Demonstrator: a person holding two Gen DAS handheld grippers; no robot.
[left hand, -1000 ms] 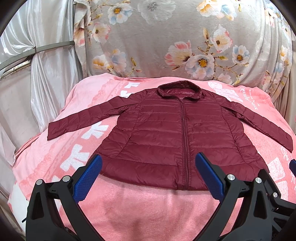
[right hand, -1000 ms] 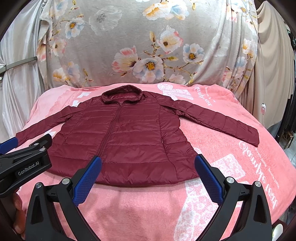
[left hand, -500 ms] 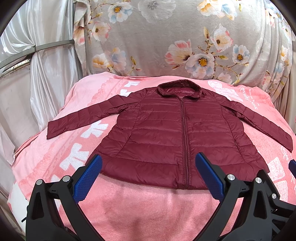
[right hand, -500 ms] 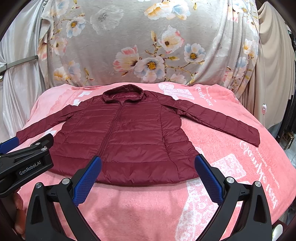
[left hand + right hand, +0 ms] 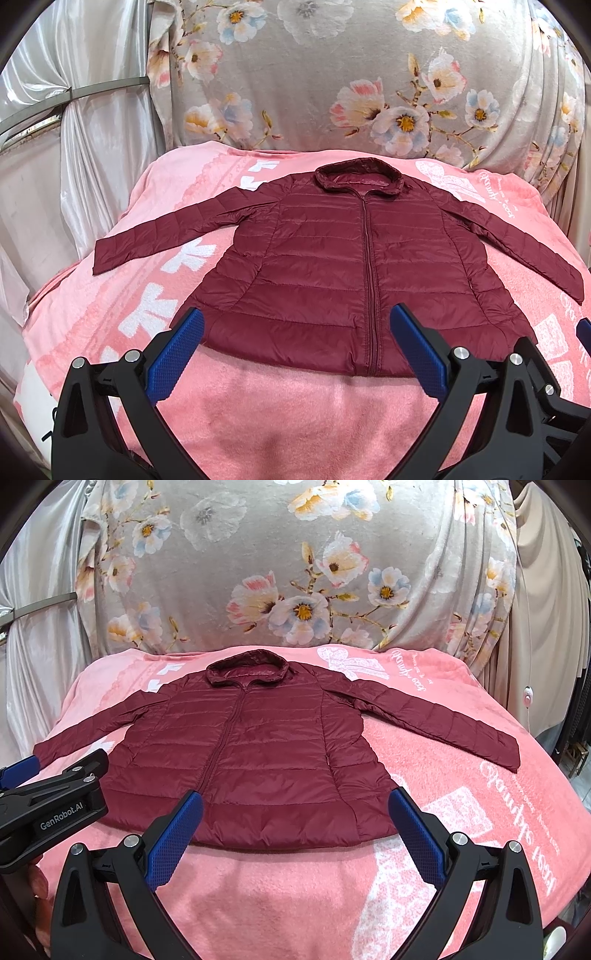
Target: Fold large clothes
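A maroon quilted hooded jacket lies flat and zipped on a pink blanket, both sleeves spread out to the sides. It also shows in the right wrist view. My left gripper is open and empty, hovering just in front of the jacket's hem. My right gripper is open and empty, also just in front of the hem, toward the jacket's right half. The left gripper's body shows at the left edge of the right wrist view.
A grey floral cloth hangs behind the bed. Silvery curtains stand at the left, beige curtains at the right. The pink blanket drops off at the left, right and near edges.
Both views have shifted only slightly; the jacket sits a little higher and farther in frame. Both grippers stay open and the jacket has not moved.
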